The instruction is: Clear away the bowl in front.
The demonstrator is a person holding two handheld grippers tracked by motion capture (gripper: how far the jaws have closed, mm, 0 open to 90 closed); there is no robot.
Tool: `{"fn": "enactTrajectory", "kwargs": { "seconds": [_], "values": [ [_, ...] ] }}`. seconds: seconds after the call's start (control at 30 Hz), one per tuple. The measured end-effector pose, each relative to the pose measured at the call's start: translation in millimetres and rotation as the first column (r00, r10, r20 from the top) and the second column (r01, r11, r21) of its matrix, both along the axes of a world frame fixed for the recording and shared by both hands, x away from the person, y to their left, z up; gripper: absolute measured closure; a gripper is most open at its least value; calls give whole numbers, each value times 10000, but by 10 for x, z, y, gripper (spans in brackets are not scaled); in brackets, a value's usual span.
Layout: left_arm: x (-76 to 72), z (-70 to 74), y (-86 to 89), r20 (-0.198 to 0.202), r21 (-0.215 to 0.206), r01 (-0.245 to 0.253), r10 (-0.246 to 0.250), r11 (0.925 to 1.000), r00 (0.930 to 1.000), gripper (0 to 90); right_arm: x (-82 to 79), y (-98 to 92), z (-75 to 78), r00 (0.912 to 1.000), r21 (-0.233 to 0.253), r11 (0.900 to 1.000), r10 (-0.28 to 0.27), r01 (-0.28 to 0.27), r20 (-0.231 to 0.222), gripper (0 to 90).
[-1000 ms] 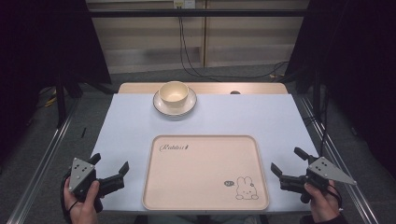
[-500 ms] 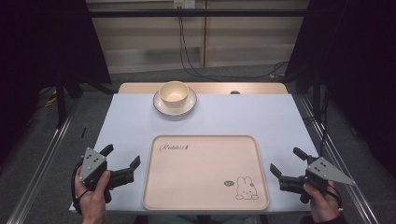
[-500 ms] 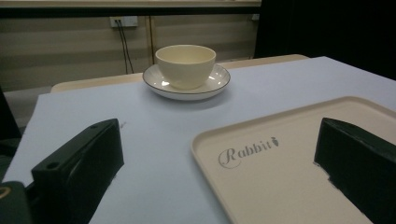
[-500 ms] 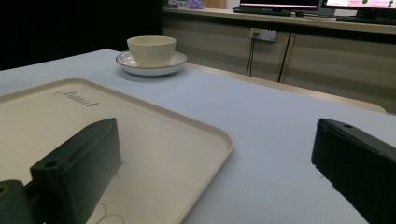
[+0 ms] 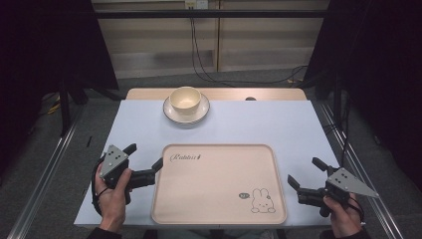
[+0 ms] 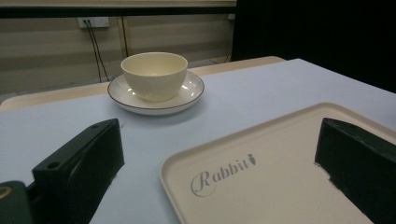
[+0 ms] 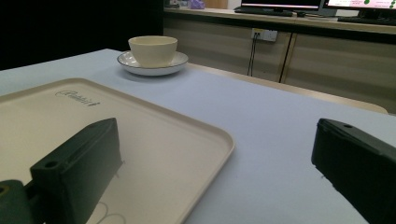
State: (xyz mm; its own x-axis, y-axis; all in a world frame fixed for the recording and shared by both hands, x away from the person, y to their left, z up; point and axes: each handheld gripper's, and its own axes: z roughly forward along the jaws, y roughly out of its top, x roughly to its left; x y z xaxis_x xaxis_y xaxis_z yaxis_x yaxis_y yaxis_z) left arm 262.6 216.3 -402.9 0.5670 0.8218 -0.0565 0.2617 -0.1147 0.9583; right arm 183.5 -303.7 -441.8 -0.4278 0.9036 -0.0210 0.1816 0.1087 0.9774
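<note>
At the left edge of the high view, the left gripper [image 5: 146, 162] hangs just off the tray's [image 5: 219, 219] near-left corner, jaws spread wide and holding nothing. In the left gripper view the jaws straddle that corner: 1 over the pale blue surface [image 5: 298, 129], the other over the tray's floor beside the word "Rabbit".

The cream bowl [image 5: 185, 99] sits upright inside the saucer [image 5: 199, 113] at the far middle of the surface, well apart from both grippers. From the left gripper it lies ahead and a little to the right, and the left gripper view looks almost straight at it. The bowl's inside cannot be made out from this angle. The tray is bare apart from its printed rabbit.

Further right, the right gripper [image 5: 303, 174] hangs just off the tray's near-right side, jaws likewise wide and holding nothing, 1 above the tray rim. From there the bowl lies far ahead and to the left.

The left gripper looks the nearer of the 2, so a reach for the bowl and saucer would most easily start from there.
</note>
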Motion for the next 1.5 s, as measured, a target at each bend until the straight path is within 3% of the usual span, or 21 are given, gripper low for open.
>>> {"fn": "enactTrajectory", "kwargs": {
  "seconds": [0.17, 0.43, 0.93, 1.33, 1.5],
  "values": [
    [85, 17, -48, -51, -24, 202, -203, 9998, 9998, 8, -1, -1, 0, 10000, 22, 10000, -8, 8, -11, 9],
    [233, 96, -131, 208, -12, 185, -185, 9998, 9996, 11, 1, 1, -1, 10000, 18, 10000, 2, -2, -9, 9],
    [527, 79, -263, -315, 164, 686, -681, 9975, 9972, 14, 0, 0, -4, 10000, 50, 10000, 43, -43, -42, 8],
    [777, 114, -378, -305, 397, 523, -511, 9978, 9982, 17, -2, -4, -5, 9999, 67, 9999, 94, -94, -57, 8],
    [886, 137, -422, -412, 395, 789, -773, 9961, 9962, 31, 0, -4, -7, 9999, 77, 9999, 118, -118, -51, 8]
  ]
}}
